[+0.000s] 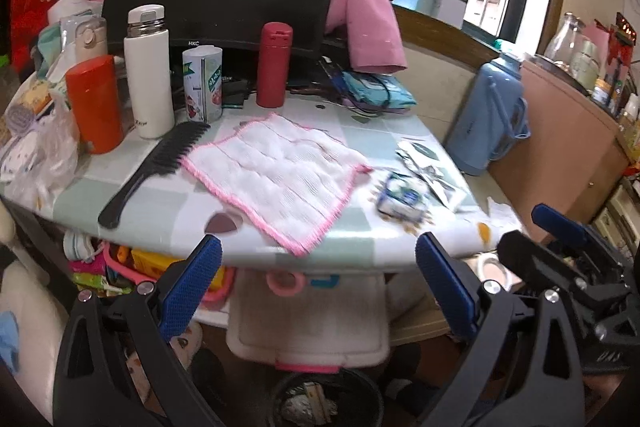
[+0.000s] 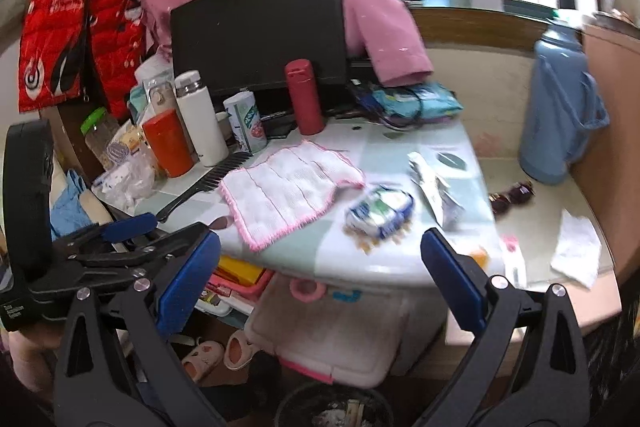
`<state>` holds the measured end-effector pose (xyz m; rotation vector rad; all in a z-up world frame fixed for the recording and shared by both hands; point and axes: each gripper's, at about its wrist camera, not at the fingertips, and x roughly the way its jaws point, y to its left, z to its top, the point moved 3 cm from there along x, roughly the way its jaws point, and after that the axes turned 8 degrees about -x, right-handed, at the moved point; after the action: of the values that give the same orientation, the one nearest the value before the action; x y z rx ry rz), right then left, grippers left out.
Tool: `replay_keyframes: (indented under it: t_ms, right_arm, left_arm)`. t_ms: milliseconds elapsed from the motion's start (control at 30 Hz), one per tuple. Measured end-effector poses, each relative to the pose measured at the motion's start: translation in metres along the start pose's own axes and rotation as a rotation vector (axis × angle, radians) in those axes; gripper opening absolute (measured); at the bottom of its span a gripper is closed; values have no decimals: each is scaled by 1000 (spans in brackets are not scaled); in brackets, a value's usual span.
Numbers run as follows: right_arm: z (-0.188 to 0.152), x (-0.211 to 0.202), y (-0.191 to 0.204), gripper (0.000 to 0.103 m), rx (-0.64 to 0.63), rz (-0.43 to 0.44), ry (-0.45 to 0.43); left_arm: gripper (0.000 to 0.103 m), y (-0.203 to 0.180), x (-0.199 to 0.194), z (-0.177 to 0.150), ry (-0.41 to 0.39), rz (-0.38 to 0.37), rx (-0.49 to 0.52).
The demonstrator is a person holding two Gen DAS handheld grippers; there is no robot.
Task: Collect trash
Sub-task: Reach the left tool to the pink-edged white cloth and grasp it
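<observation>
left gripper [image 1: 318, 269] open, empty | wrapper [image 1: 402, 197] on table [image 1: 168, 203] | bin [image 1: 324, 401] below

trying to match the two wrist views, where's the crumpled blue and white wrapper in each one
Left wrist: the crumpled blue and white wrapper lies right of centre on the table, just right of the pink-edged cloth.
Right wrist: the wrapper sits near the middle, blurred, again just right of the cloth.
Shared landmark: the red flask standing before the monitor.
</observation>
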<state>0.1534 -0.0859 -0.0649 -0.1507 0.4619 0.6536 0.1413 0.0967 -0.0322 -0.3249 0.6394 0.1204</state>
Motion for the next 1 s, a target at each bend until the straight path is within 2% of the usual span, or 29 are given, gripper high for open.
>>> replay_keyframes:
  t_ms: [200, 333, 367, 433, 600, 800, 900, 933, 1000]
  right_arm:
    - [19, 60, -5, 99, -23, 31, 38]
    - [31, 105, -10, 99, -41, 33, 81]
    - [34, 115, -11, 99, -45, 29, 93]
    - [39, 139, -14, 99, -50, 17, 125]
    - [43, 182, -17, 99, -63, 17, 190]
    - [42, 227, -20, 99, -74, 22, 273]
    - [31, 247, -16, 98, -112, 21, 345]
    - [33, 245, -13, 95, -131, 8, 329]
    - [33, 245, -12, 78, -131, 53, 321]
  left_arm:
    - [94, 23, 44, 28, 21, 32, -2]
    - [93, 41, 78, 47, 64, 34, 5]
    - [92, 45, 87, 50, 76, 29, 4]
    - [78, 53, 103, 56, 107, 16, 2]
    - [69, 67, 132, 57, 151, 26, -21]
    - [68, 89, 154, 59, 175, 37, -65]
    - [70, 89, 160, 56, 183, 7, -47]
    - [70, 86, 162, 55, 181, 5, -27]
    - [70, 84, 163, 55, 177, -7, -29]
